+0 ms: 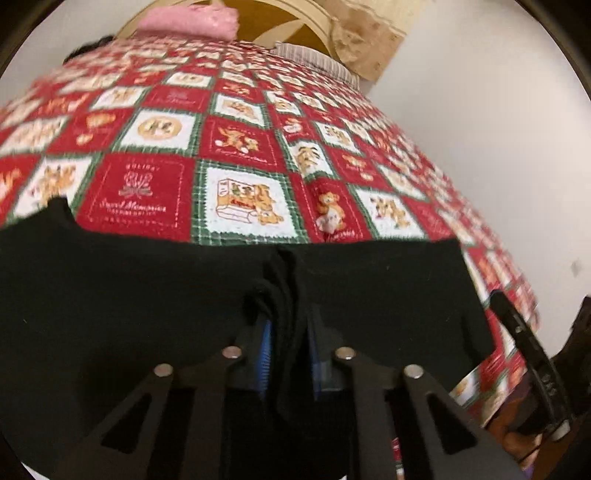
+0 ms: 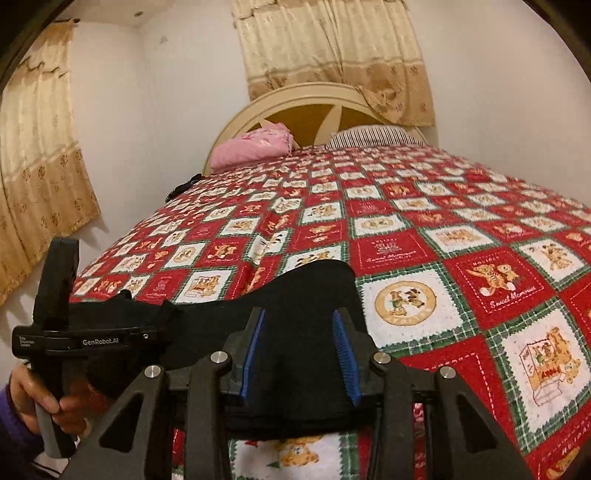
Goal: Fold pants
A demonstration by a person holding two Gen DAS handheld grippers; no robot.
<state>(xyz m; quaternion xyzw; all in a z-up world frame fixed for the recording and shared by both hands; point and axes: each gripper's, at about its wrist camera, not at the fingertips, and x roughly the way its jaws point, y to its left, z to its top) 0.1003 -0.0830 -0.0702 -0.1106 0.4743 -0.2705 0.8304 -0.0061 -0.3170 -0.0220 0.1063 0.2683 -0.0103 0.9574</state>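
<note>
In the left wrist view, the left gripper (image 1: 290, 343) is clamped on a bunched ridge of the black pants (image 1: 147, 295), its blue ribbed pads pressed against the soft, matte cloth from both sides. The pants spread out flat to either side of the fingers and just ahead of them, ending in a fairly straight edge. Beyond that edge lies a quilted bedspread (image 1: 240, 147) of red and white squares with green plaid borders and teddy-bear prints; one red square ahead and to the left reads "Sweet Memories" in stitched-looking script. Far ahead sit a pink folded cloth (image 1: 192, 20) and a rounded cream headboard (image 1: 295, 22). Low to the right, the other black handheld tool shows at the frame's edge. In the right wrist view, the right gripper (image 2: 299, 350) stands apart, its blue ribbed pads (image 2: 345, 354) wide of each other with the pants (image 2: 306, 295) lying between and under them, a rounded dark lobe reaching ahead. To the left, a hand (image 2: 44, 391) in a purple sleeve grips the left gripper's (image 2: 81, 338) black body, labelled "GenRobot.AI". Far ahead are a striped pillow (image 2: 373, 134) and beige patterned curtains (image 2: 332, 48).
</note>
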